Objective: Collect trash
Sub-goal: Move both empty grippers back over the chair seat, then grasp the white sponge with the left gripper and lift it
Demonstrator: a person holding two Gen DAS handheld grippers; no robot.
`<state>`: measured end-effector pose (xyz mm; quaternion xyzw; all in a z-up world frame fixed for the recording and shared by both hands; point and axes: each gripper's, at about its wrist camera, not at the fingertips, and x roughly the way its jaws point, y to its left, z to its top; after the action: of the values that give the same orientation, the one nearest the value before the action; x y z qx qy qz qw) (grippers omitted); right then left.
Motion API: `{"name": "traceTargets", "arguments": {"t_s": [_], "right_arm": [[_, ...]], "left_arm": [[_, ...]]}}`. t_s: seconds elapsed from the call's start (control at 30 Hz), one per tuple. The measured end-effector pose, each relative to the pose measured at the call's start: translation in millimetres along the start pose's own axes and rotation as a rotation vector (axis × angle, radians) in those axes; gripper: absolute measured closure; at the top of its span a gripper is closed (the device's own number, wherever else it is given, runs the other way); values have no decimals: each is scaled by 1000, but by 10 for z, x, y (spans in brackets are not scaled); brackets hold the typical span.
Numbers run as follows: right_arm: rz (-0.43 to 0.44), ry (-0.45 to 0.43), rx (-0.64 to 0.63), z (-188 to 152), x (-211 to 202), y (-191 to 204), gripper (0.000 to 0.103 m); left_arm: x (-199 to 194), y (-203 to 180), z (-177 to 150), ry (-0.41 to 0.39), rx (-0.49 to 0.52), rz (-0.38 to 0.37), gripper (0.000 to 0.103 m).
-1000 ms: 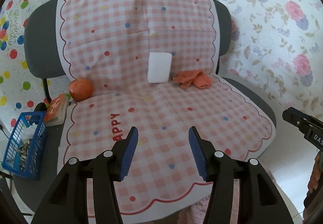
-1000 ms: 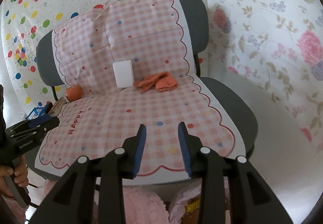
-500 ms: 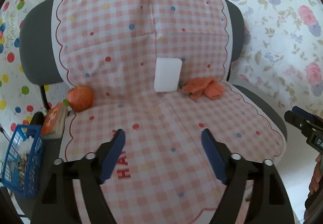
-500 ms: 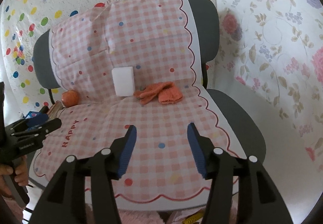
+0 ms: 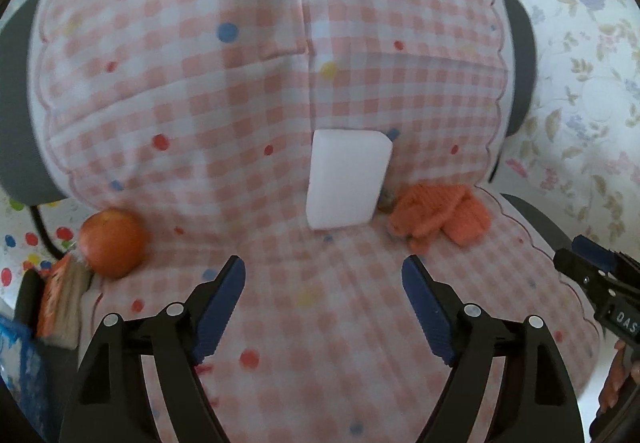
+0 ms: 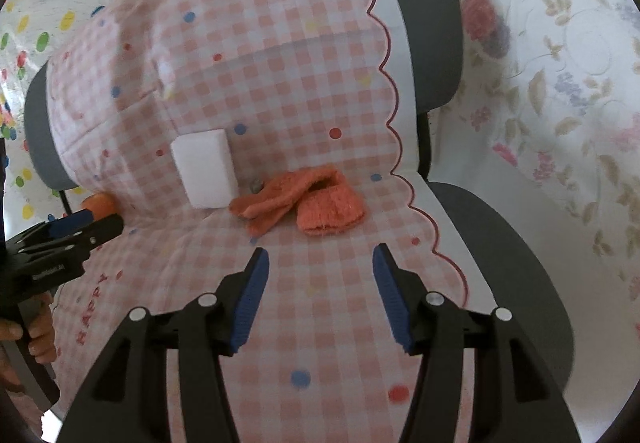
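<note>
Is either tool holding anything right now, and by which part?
Nothing is held. The left tool and the right tool are both open and empty above the chair cover.

White foam block (image 5: 347, 179) upright against chair backrest; crumpled orange cloth (image 5: 438, 214) just right of it on seat.

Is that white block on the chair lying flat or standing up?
Standing up. The white block rests on its lower edge at the back of the seat and leans against the checked backrest cover, beside the orange cloth.
</note>
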<state>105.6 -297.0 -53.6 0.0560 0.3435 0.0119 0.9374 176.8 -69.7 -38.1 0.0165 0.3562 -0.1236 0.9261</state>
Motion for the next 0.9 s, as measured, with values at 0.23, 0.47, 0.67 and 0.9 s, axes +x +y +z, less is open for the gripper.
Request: {"name": "traceTargets", "arguments": {"t_s": [0.23, 0.47, 0.67, 0.9], "right_arm": [[8, 38, 1, 174, 515, -125, 49], [2, 89, 14, 239, 879, -270, 56], [9, 110, 14, 202, 958, -304, 56], [34, 135, 14, 229, 1071, -300, 51]], "left_arm": [[548, 50, 233, 17, 3, -17, 39], [982, 23, 381, 49, 54, -46, 51], [1116, -33, 479, 63, 96, -131, 61], [795, -7, 343, 20, 96, -112, 70]]}}
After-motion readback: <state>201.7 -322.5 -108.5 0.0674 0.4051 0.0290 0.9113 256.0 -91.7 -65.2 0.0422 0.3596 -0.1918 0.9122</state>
